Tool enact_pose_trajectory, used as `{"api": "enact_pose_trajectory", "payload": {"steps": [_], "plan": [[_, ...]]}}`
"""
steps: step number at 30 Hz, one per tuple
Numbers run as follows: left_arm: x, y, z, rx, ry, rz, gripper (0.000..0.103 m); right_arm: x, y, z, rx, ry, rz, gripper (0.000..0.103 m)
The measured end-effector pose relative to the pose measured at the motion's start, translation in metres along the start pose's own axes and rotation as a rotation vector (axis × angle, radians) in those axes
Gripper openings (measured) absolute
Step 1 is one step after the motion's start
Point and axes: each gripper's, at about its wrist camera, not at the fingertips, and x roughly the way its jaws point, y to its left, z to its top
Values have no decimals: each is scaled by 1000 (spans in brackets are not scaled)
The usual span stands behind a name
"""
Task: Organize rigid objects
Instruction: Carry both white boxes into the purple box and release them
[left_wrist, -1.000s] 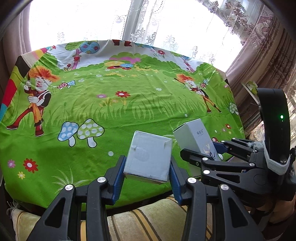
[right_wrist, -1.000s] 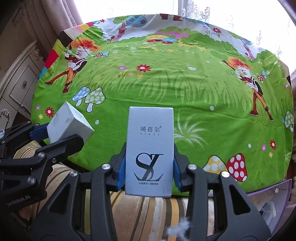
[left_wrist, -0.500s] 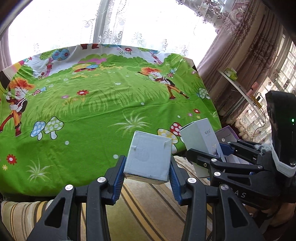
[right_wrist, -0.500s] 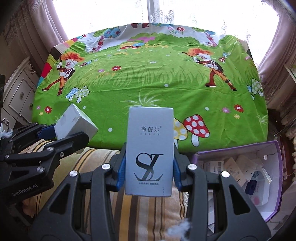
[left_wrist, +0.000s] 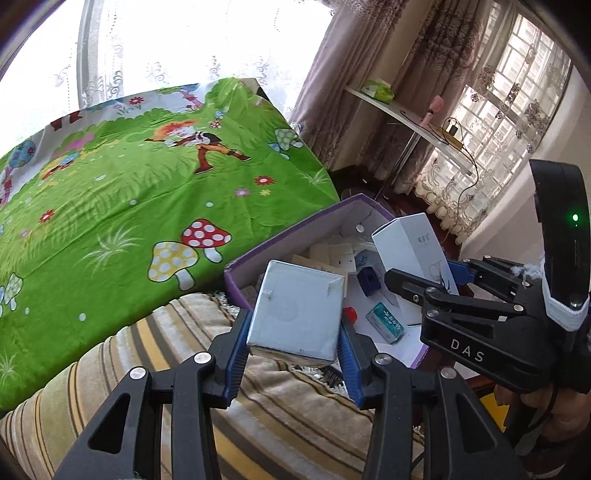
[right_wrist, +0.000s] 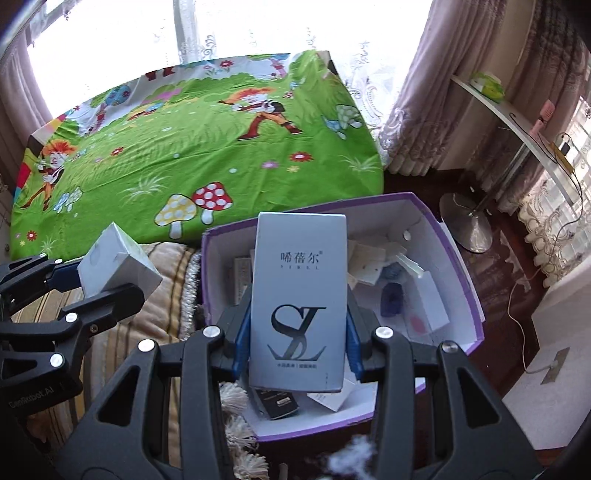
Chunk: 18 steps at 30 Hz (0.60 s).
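White card is what both loads are made of: the left tongs (left_wrist: 293, 363) clamp a squat white cardboard cube box (left_wrist: 297, 314), the right tongs (right_wrist: 297, 334) a tall white printed carton (right_wrist: 299, 299) — both carried above the purple-rimmed open storage box (right_wrist: 456, 254) beside the green cartoon-print bed (right_wrist: 192, 147). Released from this height, either could tumble onto the small items inside — or strike the rim and fall outside.

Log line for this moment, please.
left gripper: shut on square white box | right gripper: shut on tall white box | both above purple-rimmed bin
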Motion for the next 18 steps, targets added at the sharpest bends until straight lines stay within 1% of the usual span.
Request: {"api": "enact_pose_trajectory", "payload": {"steps": [4,5,6,7,8,9,10,11,15,18], "plan": [[15,-25,4,50,36,-12,46,-1,-27,-11,46,6,-42,46],[17,-29,4,58,41,-11,49,-1,-32,-14,56,6,-50,47],[19,-32,3,60,46,-10,56,-1,-36,-15,65,6,-55,48],[20,-35,4,63,50,-12,61,-2,-41,-18,75,5,-57,51],[21,-37,3,69,50,-15,69,-3,-44,-19,84,4,-56,53],[20,-39,3,74,47,-16,75,-3,-47,-20,90,4,-56,54],[20,-41,3,78,47,-16,78,-4,-50,-22,93,4,-59,55],[20,-43,3,82,50,-15,85,-5,-51,-23,93,5,-62,56],[20,-52,2,94,63,-22,93,-7,-54,-25,97,4,-61,56],[23,-58,2,101,81,3,96,-9,-55,-27,96,2,-62,56]]}}
